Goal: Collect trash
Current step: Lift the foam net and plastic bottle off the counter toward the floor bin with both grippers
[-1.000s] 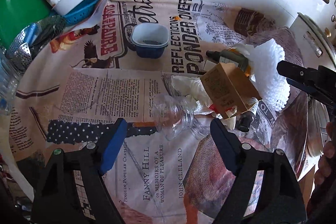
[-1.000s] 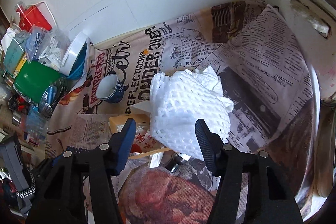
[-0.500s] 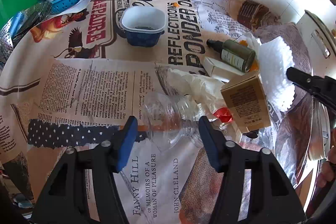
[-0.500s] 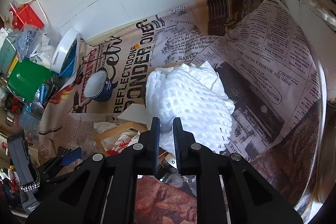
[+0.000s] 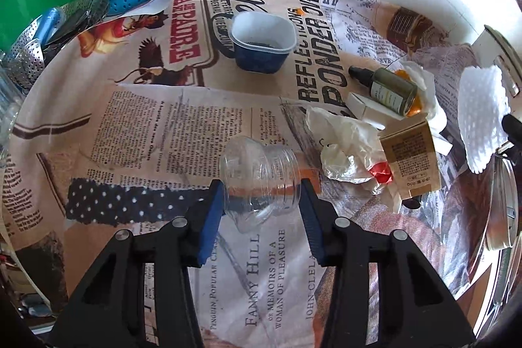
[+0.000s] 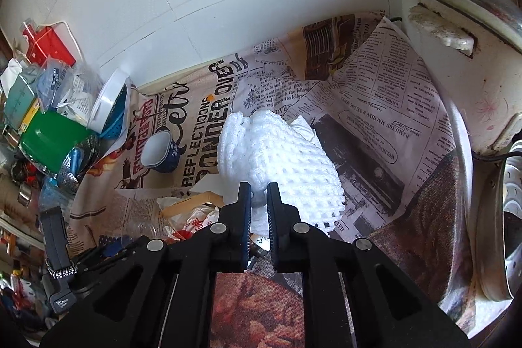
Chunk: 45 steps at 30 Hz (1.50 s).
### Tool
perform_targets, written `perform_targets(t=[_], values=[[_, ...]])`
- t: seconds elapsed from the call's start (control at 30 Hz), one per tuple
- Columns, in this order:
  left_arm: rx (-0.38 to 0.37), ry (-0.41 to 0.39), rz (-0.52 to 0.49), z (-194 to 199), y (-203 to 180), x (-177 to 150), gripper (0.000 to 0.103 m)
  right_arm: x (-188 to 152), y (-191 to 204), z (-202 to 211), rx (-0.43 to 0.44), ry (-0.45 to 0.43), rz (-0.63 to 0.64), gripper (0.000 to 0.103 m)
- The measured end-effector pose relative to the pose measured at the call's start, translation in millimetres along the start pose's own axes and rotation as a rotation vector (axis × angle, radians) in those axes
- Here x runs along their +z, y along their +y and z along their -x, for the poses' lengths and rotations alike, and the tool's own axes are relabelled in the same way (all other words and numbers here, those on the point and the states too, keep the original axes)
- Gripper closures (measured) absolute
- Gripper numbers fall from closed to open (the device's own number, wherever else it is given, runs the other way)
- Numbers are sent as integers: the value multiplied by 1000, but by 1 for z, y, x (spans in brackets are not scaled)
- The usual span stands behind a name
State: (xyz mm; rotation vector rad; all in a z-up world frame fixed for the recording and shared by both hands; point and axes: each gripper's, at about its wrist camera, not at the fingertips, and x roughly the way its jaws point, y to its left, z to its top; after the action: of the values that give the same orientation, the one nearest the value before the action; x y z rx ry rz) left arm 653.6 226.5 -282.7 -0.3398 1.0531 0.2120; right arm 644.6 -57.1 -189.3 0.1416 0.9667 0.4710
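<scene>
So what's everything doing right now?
Left gripper: jaws touching the clear jar.
Clear jar: on its side, lidless.
Right gripper: shut on the foam net.
Foam net: pinched at its edge.
Dropper bottle: lying down, capped.
Blue cup: upright.

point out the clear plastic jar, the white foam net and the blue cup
clear plastic jar [image 5: 261,181], left wrist view, middle of its ribbed body
white foam net [image 6: 287,158], right wrist view, centre of the mesh
blue cup [image 5: 262,43], left wrist view, white inner wall near the rim
</scene>
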Motion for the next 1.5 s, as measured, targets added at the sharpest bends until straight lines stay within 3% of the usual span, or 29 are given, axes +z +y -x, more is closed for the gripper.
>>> perform_targets(t=[0.17,0.37,0.6,0.97,1.2,1.5], values=[[-43,-55,-18,33,12,0,58,-16,8,27,-10,-48,-19,94],[-86,-153,-110,93,9,-4,58,-42,27,69,-52,-123,-34,94],[-125,-212,-207,146,-8,-30,58,-74,40,104,-70,-159,-46,94],[-168,-234,-231,197,-52,-104,58,-129,34,151,-39,-148,-9,94],[-142,-240,-177,220,-83,-171,58,-175,15,182,11,-118,62,94],[-120,-186,-98,221,-106,-244,58,-226,-19,203,52,-42,101,94]])
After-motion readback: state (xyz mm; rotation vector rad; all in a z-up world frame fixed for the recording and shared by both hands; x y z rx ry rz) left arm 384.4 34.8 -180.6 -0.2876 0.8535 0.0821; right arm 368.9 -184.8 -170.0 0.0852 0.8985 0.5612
